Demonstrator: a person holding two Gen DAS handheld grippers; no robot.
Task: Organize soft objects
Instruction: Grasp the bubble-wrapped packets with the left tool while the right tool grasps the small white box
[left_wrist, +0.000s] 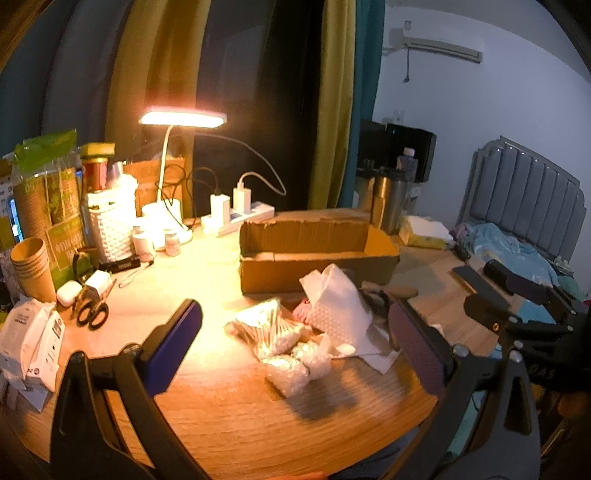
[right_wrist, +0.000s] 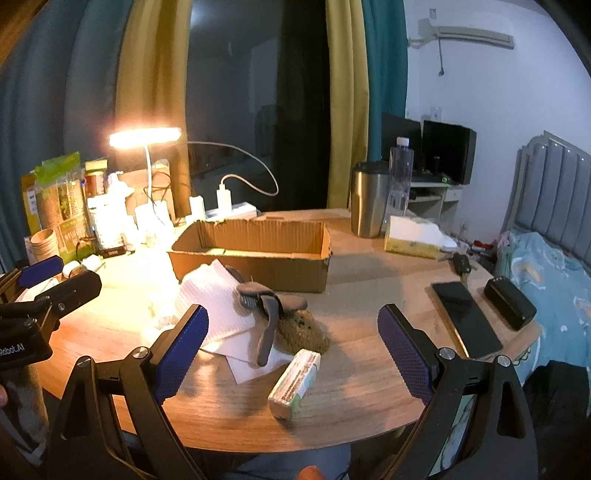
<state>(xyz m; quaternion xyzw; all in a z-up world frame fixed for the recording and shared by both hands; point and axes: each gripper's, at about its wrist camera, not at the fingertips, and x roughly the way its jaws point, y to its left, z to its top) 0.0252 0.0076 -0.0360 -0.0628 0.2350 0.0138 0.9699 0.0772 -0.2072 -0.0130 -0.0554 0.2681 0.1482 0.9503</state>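
An open cardboard box (left_wrist: 317, 254) (right_wrist: 255, 247) stands mid-table, and nothing shows inside it. In front of it lies a heap of soft things: white foam sheet (left_wrist: 338, 306) (right_wrist: 218, 295), bags of cotton swabs and pads (left_wrist: 273, 332), a grey sock (right_wrist: 267, 314), a brown scrubby pad (right_wrist: 303, 332) and a small tissue pack (right_wrist: 295, 382). My left gripper (left_wrist: 295, 332) hangs open above the swab bags, holding nothing. My right gripper (right_wrist: 293, 339) is open over the tissue pack and sock, also holding nothing.
A lit desk lamp (left_wrist: 183, 118), paper cups (left_wrist: 31, 266), scissors (left_wrist: 90, 310) and a white basket (left_wrist: 110, 229) crowd the left. A steel tumbler (right_wrist: 369, 199), tissue box (right_wrist: 413, 236), phone (right_wrist: 465, 317) and black case (right_wrist: 509, 302) sit right, by a bed (right_wrist: 546, 273).
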